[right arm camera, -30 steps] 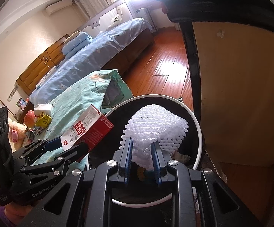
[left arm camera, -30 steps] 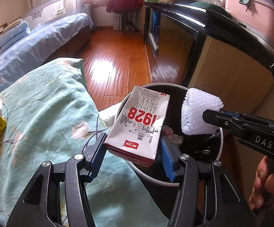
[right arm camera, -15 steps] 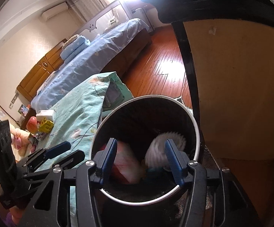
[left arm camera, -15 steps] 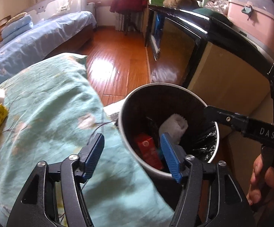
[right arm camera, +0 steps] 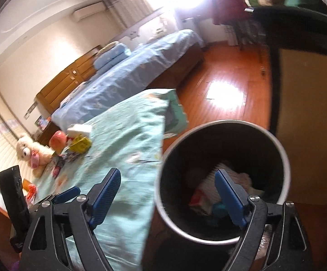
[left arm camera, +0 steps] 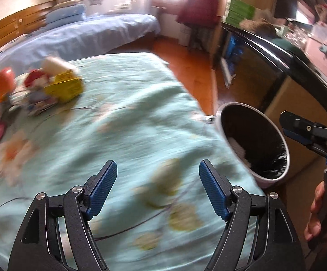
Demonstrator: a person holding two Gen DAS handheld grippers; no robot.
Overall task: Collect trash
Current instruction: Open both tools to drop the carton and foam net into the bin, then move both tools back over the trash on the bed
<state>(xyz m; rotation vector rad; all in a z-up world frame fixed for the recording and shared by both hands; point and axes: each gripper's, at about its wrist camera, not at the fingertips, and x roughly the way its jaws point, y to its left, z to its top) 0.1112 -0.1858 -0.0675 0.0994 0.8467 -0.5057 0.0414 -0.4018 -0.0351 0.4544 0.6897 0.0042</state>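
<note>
A round trash bin [left arm camera: 285,153] with a black liner stands beside the bed. Inside it lie a red-and-white carton [right arm camera: 200,199] and white foam netting [right arm camera: 222,174]. My left gripper [left arm camera: 157,178] hangs over the green floral quilt [left arm camera: 122,117], its jaws opening with nothing between them. My right gripper [right arm camera: 168,190] is above the bin's near rim [right arm camera: 163,162], its jaws opening and empty; it also shows at the right of the left wrist view, right gripper [left arm camera: 303,133]. A blurred pile of litter lies far left on the quilt: a yellow box [left arm camera: 65,88], a white block [right arm camera: 79,129], wrappers [left arm camera: 41,106].
A dark cabinet with tan panel [right arm camera: 310,117] stands right behind the bin. A blue bed [right arm camera: 127,79] and wooden floor [right arm camera: 226,83] lie beyond. A plush bear [right arm camera: 31,152] and an orange-red round thing [right arm camera: 58,141] sit by the litter. A hand [left arm camera: 319,207] grips the right tool.
Both grippers let go: the carton and the foam netting dropped into the bin. Both jaws widened. The left gripper swung left from the bin to over the quilt; the right drew back slightly.
</note>
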